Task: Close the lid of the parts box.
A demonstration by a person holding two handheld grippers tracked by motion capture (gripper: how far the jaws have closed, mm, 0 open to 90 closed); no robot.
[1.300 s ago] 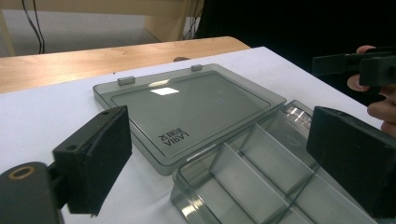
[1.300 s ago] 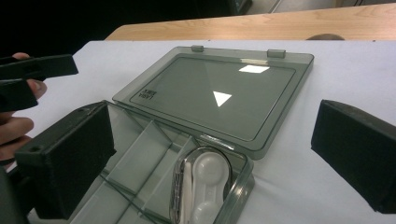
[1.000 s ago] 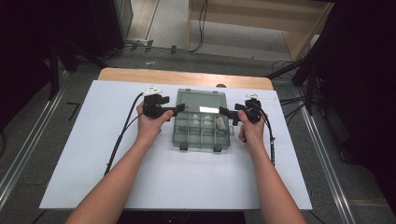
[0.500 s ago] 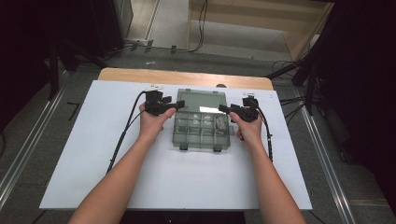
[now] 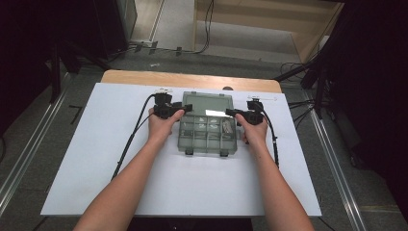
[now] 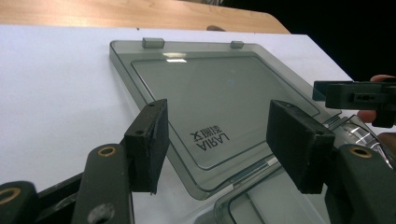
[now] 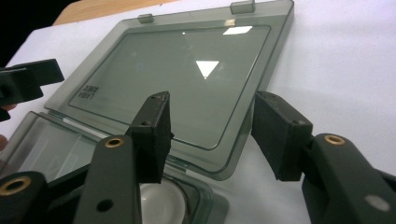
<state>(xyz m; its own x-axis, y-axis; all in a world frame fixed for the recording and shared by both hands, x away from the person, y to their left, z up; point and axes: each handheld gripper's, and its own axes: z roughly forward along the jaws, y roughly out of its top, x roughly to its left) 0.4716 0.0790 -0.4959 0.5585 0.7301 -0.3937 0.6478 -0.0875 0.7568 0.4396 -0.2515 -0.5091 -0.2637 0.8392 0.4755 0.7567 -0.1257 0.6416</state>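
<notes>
A smoky clear organizer box [image 5: 207, 139] lies open on the white table cover, its lid [image 5: 208, 102] folded flat behind the tray. My left gripper [image 5: 185, 107] sits at the lid's left hinge corner. In the left gripper view the lid corner [image 6: 219, 98] lies between the jaws of my left gripper [image 6: 219, 130], and the pads do not touch it. My right gripper [image 5: 231, 112] is at the right hinge corner, and in its own view my right gripper [image 7: 212, 123] straddles the lid [image 7: 177, 65] there without contact. Both pairs of jaws have just been closing.
The white cover [image 5: 96, 159] spreads wide on both sides and in front of the box. A wooden table edge [image 5: 192, 79] runs behind it. The tray holds divided compartments with small parts [image 5: 226, 126]. Cables trail from both grippers along the forearms.
Both grippers have edged inward toward the lid's hinge corners and a little lower. Their jaws stand narrower than before. The box has not moved.
</notes>
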